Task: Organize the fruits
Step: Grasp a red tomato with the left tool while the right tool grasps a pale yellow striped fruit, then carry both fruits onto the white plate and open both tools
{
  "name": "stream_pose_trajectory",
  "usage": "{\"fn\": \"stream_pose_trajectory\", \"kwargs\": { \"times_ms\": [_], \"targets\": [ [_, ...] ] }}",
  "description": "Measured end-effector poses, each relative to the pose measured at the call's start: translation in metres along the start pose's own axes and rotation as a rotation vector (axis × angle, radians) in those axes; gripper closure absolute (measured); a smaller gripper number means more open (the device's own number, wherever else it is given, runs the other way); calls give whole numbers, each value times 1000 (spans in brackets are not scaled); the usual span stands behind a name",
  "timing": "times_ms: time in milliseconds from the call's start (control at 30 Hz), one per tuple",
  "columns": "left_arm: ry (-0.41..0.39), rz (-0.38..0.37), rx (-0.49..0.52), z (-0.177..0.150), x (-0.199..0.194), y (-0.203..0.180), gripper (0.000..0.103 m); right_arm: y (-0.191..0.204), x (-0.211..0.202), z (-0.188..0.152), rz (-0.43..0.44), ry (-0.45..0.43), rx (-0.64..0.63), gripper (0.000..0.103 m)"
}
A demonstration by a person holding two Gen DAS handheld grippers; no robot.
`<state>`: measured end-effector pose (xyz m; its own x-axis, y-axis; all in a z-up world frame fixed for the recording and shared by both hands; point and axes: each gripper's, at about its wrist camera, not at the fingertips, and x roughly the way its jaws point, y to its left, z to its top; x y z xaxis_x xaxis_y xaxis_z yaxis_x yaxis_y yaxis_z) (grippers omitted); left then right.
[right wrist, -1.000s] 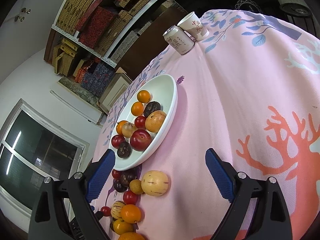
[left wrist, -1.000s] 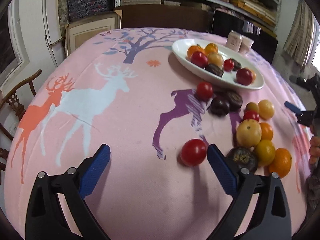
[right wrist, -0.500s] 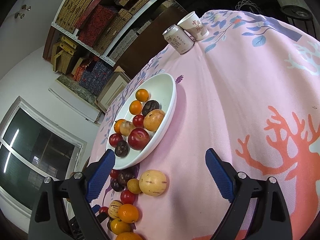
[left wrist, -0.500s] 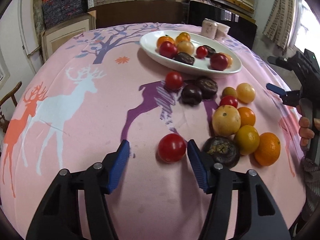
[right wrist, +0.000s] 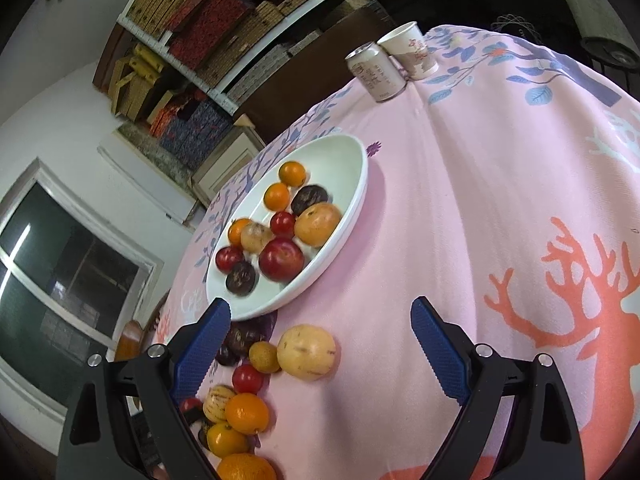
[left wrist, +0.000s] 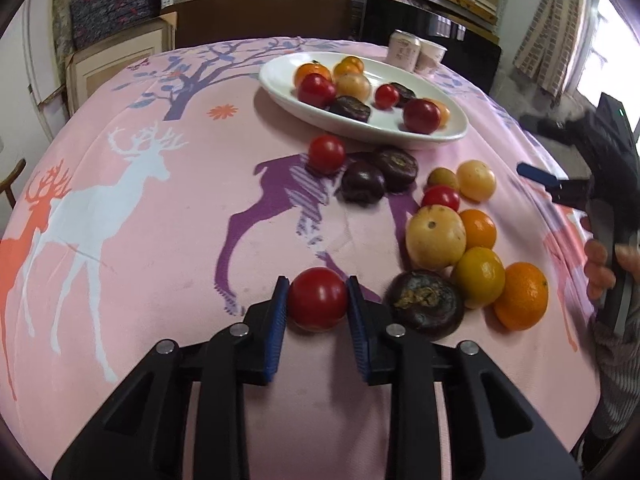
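At six o'clock on the bench, my left gripper (left wrist: 318,306) jaws have just been closing and now clamp the red fruit (left wrist: 318,298); I'd lift straight, gently, toward the white plate (left wrist: 280,80) at one o'clock, right gripper (right wrist: 320,344) jaws wide.

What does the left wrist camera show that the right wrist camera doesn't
Only the left wrist view shows the left gripper, its fingers closed on a red fruit resting on the tablecloth, plus the white deer print.

Only the right wrist view shows the right gripper head-on, fingers wide apart with nothing gripped, and a dark window.

Both show the white dish of fruit, the can, the paper cup and the loose fruit pile.
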<state>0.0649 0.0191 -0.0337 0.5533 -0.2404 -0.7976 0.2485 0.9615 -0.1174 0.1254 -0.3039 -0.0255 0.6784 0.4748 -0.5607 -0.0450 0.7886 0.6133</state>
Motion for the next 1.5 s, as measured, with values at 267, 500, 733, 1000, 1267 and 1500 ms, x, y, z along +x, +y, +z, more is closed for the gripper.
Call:
{"fn": "stream_pose_trajectory", "kwargs": {
  "times_ms": [267, 500, 733, 1000, 1267, 1500],
  "targets": [
    [-1, 11, -29, 1, -1, 6, 75, 22, 7, -22, 35, 87, -124, 23],
    [2, 30, -13, 1, 1, 3, 75, 42, 15, -33, -78, 90, -263, 37],
    [2, 49, 3, 1, 2, 0, 74, 73, 39, -54, -328, 110, -553, 58],
    [3, 46, 6, 1, 3, 0, 75, 70, 37, -54, -312, 106, -552, 62],
    [0, 41, 3, 0, 2, 1, 69, 68, 43, -48, -276, 127, -507, 60],
    [-41, 60, -11, 1, -8, 2, 75, 67, 29, -46, -252, 75, -486, 62]
  ]
}}
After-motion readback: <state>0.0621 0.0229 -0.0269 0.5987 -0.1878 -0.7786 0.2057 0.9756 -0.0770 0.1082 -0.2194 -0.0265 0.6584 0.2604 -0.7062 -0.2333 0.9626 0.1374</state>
